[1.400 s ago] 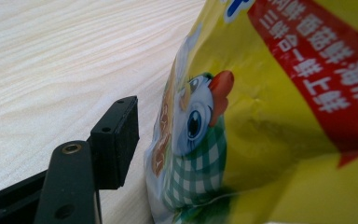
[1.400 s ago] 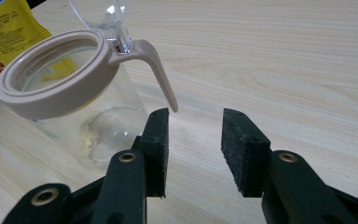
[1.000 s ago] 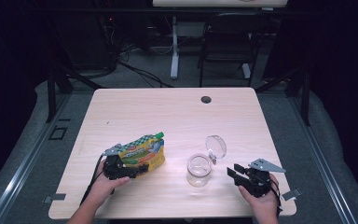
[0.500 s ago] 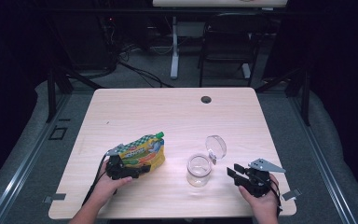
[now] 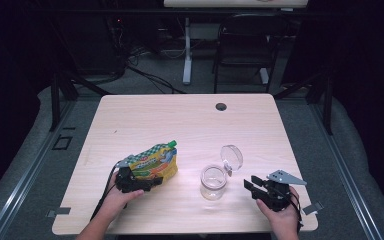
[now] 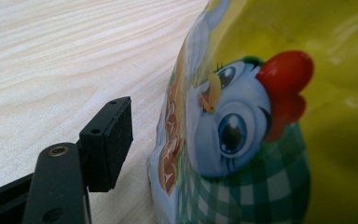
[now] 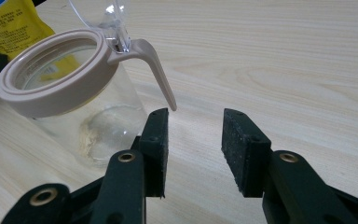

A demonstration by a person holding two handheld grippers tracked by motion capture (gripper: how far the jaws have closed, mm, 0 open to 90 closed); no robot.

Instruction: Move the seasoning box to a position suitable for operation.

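Pouch straddled by left gripper's unclosed jaws for lifting; right gripper gaping empty beside open jar near tabletop's front edge.

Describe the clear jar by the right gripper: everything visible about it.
The jar is a small, clear container, glass or plastic by its look, standing upright on the wooden table near its front edge. A beige collar rings its mouth, and a curved beige lever hangs from the hinge side. The round transparent lid is flipped open and stands up behind it. It looks empty apart from faint residue at the bottom. Nothing grips it; the right gripper sits just beside it, jaws apart.
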